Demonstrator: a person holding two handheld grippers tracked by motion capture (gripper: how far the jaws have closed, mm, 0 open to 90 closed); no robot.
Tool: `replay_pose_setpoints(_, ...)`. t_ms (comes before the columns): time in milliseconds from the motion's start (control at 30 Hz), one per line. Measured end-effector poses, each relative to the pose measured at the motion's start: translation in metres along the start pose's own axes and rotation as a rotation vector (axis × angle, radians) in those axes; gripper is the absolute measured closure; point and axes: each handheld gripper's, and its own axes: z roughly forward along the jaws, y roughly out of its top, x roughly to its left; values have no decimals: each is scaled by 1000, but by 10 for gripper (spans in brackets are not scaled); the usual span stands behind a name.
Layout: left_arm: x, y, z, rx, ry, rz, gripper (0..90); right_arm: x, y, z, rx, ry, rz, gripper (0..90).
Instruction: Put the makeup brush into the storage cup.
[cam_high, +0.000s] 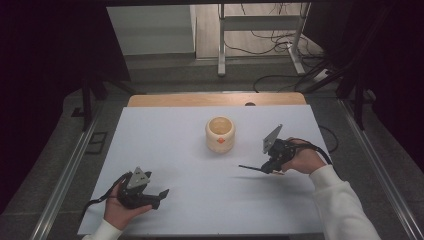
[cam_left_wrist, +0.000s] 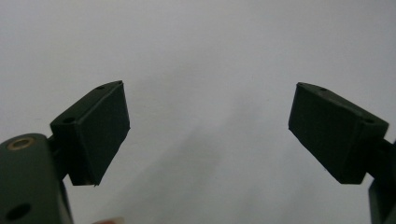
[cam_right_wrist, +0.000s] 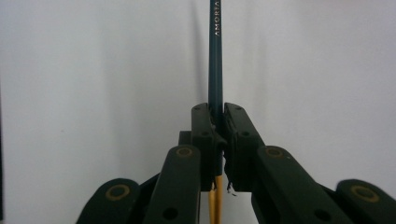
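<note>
The right tongs (cam_high: 260, 169) are closed on a dark pencil (cam_high: 248, 167), so the picking up looks finished. What seems to remain is to carry the pencil to the cream-coloured cup (cam_high: 220, 133) and put it inside; this is my judgement from how the things lie, because the cup is the nearest container and its mouth is open upward.

In the high view the pencil sticks out from the right tongs toward the left of the frame, low above the white surface (cam_high: 165, 145), in the right half of the picture and a little below the middle. Its shadow lies just under it, so I think it is lifted only slightly, or maybe the free end is close to the surface; I cannot tell which. In the right gripper view the pencil (cam_right_wrist: 215, 56) goes straight up from between the two jaws, which press it from both sides, and a yellowish part of it shows below the grip. The grip sits nearer this yellowish end, so the long dark part is free in front.

The cup stands upright near the centre of the frame, up and to the left of the pencil, apart from it.

The left tongs (cam_high: 161, 195) are wide open and hold nothing; they rest at the lower left of the frame, well apart from the cup and the pencil.
</note>
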Motion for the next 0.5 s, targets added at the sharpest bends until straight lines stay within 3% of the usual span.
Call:
replay_pose_setpoints(200,0,0,0,-4,0,1,135,4,1,0,-18,8,36,836)
replay_pose_setpoints(500,-2,6,2,-24,-12,-22,152,10,3,6,-26,0,14,836)
